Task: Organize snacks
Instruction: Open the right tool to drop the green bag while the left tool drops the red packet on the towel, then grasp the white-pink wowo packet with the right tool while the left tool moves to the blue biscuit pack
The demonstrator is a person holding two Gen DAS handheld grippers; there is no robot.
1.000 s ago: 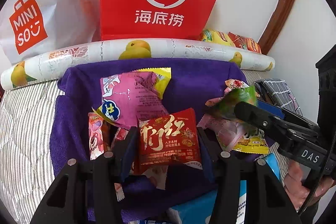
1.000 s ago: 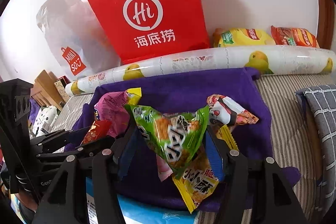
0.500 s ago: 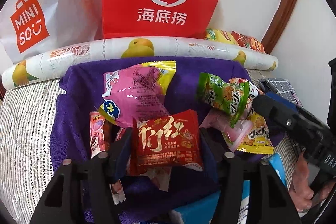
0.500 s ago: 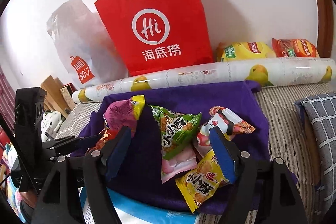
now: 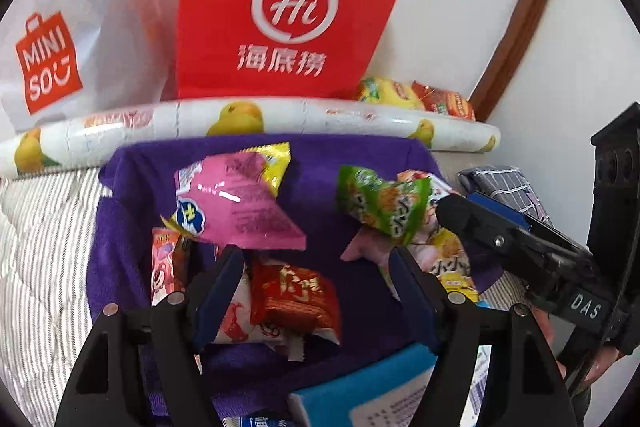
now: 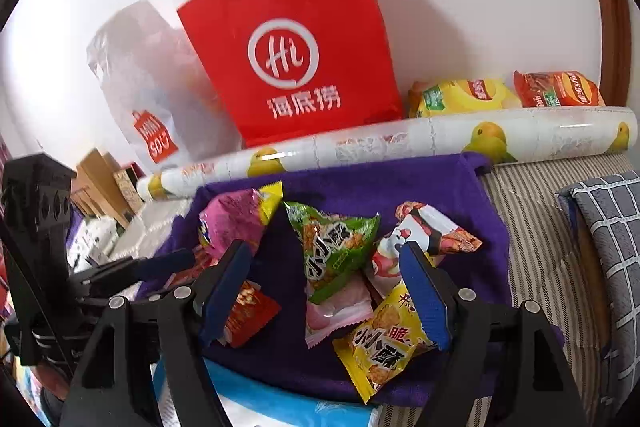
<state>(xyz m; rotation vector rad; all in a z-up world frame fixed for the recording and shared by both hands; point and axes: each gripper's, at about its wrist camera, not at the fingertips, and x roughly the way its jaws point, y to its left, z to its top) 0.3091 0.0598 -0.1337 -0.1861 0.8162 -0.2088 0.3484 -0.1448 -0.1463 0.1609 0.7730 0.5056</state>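
Observation:
Snack packets lie on a purple cloth [image 5: 320, 163] [image 6: 400, 183]. My left gripper [image 5: 316, 267] is open and empty above a red packet [image 5: 294, 297] that lies on the cloth between its fingers. A pink packet [image 5: 240, 203] sits behind it. My right gripper [image 6: 328, 267] is open and empty. The green packet [image 6: 332, 247] [image 5: 380, 203] rests on the right-hand pile with a pink packet [image 6: 336, 311], a yellow packet [image 6: 384, 339] and a white and red packet [image 6: 424, 231]. The right gripper also shows at the right of the left wrist view [image 5: 520, 239].
A red paper bag [image 6: 296, 43] and a white Miniso bag [image 5: 48, 63] stand against the wall. A fruit-print roll [image 6: 400, 143] lies behind the cloth. Yellow and orange chip bags [image 6: 508, 93] lie behind the roll. A grey checked cushion [image 6: 608, 227] is at the right.
My right gripper let go of the green packet onto the right pile and drew back. My left gripper opened; the red packet dropped onto the cloth.

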